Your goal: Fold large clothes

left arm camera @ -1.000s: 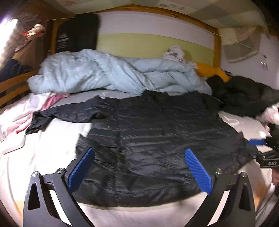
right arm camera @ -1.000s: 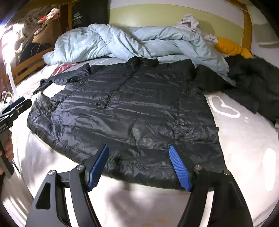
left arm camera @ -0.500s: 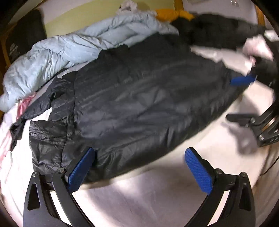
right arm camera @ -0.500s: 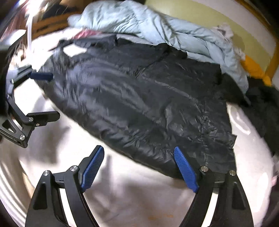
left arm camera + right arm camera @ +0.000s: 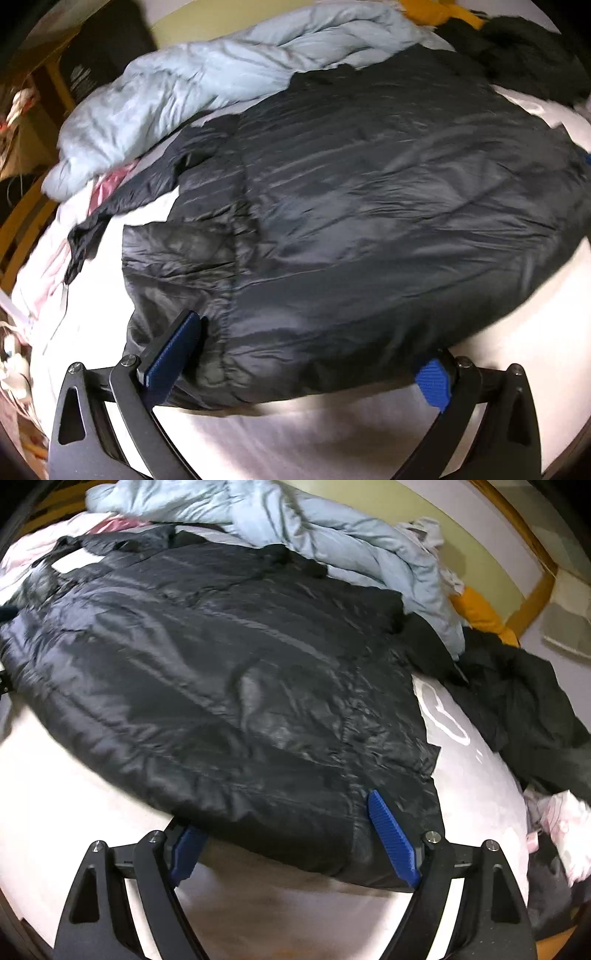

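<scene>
Jaws of both grippers — wide apart — apparently straddle black jacket [image 5: 369, 206] hem.

bare sheet [image 5: 332, 443] near, quilt [image 5: 184, 85] blocks far side

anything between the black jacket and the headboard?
Yes: a crumpled light blue duvet lies heaped behind the black jacket, before the headboard. Both wrist views show it.

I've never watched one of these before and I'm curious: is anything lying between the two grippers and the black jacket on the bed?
Nothing visible. The black jacket lies spread on the bed, and its near hem sits right between the open fingers of the left gripper and the right gripper. The blue quilt and dark clothes lie beyond it.
</scene>
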